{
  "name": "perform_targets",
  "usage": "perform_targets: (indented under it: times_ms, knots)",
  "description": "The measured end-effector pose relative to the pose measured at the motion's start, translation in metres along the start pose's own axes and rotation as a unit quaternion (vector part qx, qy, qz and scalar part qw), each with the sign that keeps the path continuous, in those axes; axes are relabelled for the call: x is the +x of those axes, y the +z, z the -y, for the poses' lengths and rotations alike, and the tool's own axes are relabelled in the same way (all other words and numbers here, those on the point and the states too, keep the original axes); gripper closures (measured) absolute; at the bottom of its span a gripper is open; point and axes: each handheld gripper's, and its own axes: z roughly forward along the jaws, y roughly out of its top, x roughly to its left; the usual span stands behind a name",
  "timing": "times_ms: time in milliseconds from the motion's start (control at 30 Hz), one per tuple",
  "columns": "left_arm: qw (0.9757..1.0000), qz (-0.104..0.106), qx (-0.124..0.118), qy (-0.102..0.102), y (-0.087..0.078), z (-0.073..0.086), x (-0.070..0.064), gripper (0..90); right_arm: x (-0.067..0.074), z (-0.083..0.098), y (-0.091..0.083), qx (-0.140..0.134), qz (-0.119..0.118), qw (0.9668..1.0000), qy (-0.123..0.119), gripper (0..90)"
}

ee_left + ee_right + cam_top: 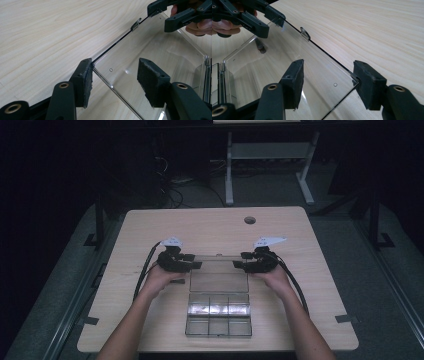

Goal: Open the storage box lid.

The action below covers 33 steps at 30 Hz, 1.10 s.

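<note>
L fingers: black foam pads [85, 82] of left gripper [115, 77] straddle near-left corner of the lid; one pad touches the far edge, other stands clear. Released, no pinch.
R fingers: pads [368, 82] of right gripper [328, 80] same way at the opposite corner; outer pad at the edge, inner one apart. Also released.
Hands: left hand [159, 276] and right hand [274, 276] low on the table, one each side of lid.
Thing: clear plastic compartment box [218, 314], six cells in two rows, lid [219, 274] swung fully back, lying abt flat; small latch tab [135, 24] on its free edge. Contents too faint to tell.
Place: mid-bench on the pale wood table [150, 225], box toward near edge, lid toward centre.
Step (judged): either lid just laid open or abt to be shut.
Next: if closing, both grippers must pinch the corners evenly, lift together, swing over hinge.
</note>
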Motion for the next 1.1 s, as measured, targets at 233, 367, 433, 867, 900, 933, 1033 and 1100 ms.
perform_targets:
  times_ms: [233, 367, 433, 867, 900, 933, 1033, 1100]
  knots:
    - [1.0, 0.002, 0.005, -0.005, 0.002, 0.002, 0.002, 45.6, -0.001, 0.002, 0.002, 0.004, 0.0, 1.0, 0.005, 41.6]
    - [0.9999, 0.004, 0.007, -0.01, 0.004, 0.003, 0.004, 45.3, -0.002, 0.004, 0.004, 0.007, 0.0, 0.9999, 0.009, 41.3]
    - [0.9999, 0.005, 0.01, -0.01, 0.005, 0.003, 0.005, 45.1, -0.003, 0.004, 0.005, 0.007, -0.001, 0.9999, 0.011, 41.3]
    - [0.9995, 0.01, 0.018, -0.025, 0.01, 0.007, 0.009, 44.2, -0.006, 0.008, 0.009, 0.018, -0.004, 0.9996, 0.023, 40.6]
    - [0.9994, 0.011, 0.02, -0.027, 0.01, 0.007, 0.009, 44.1, -0.006, 0.009, 0.01, 0.018, -0.006, 0.9996, 0.023, 40.5]
    - [0.9994, 0.011, 0.021, -0.027, 0.01, 0.008, 0.01, 44.0, -0.006, 0.009, 0.01, 0.019, -0.006, 0.9995, 0.023, 40.5]
    - [0.9992, 0.012, 0.023, -0.029, 0.012, 0.009, 0.011, 43.7, -0.007, 0.01, 0.011, 0.024, -0.005, 0.9994, 0.025, 40.2]
    - [0.9991, 0.012, 0.024, -0.031, 0.013, 0.01, 0.011, 43.6, -0.008, 0.011, 0.012, 0.025, -0.006, 0.9993, 0.026, 40.1]
